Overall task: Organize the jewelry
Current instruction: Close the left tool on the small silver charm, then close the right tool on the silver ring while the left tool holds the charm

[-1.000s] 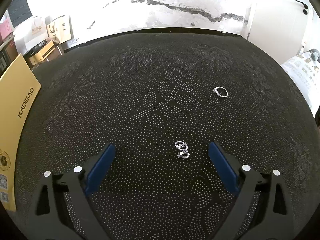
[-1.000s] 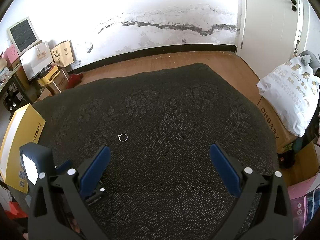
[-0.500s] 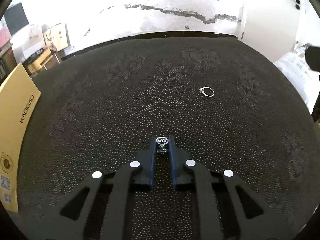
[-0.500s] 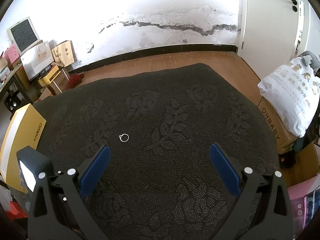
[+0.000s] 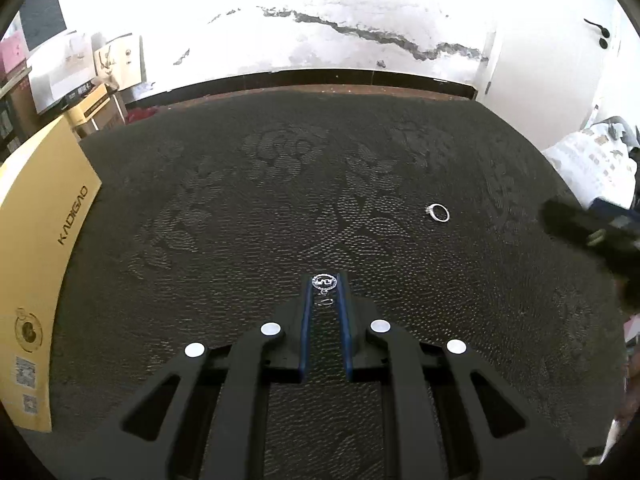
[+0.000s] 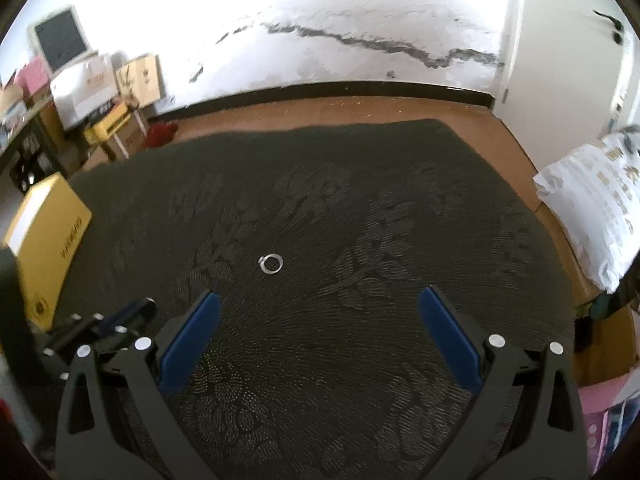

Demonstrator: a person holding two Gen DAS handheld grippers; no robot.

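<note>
My left gripper [image 5: 325, 282] is shut on a small silver earring [image 5: 324, 281], a round sparkly disc with a little loop hanging under it, held just above the dark patterned cloth [image 5: 240, 220]. A silver ring [image 5: 439, 212] lies on the cloth ahead and to the right of it. In the right wrist view the same ring [image 6: 271, 263] lies ahead of my right gripper [image 6: 320, 316], which is open and empty above the cloth [image 6: 380, 220]. The left gripper [image 6: 116, 320] shows at that view's lower left.
A yellow cardboard box [image 5: 36, 260] lies along the cloth's left edge. Boxes and a monitor [image 6: 60, 36] stand at the far left by the wall. A white printed bag [image 6: 592, 200] sits off the right edge. Wooden floor [image 6: 360, 104] lies beyond the cloth.
My left gripper closed on the earring and has lifted it slightly off the cloth. My right gripper moved forward and down toward the ring, staying open.
</note>
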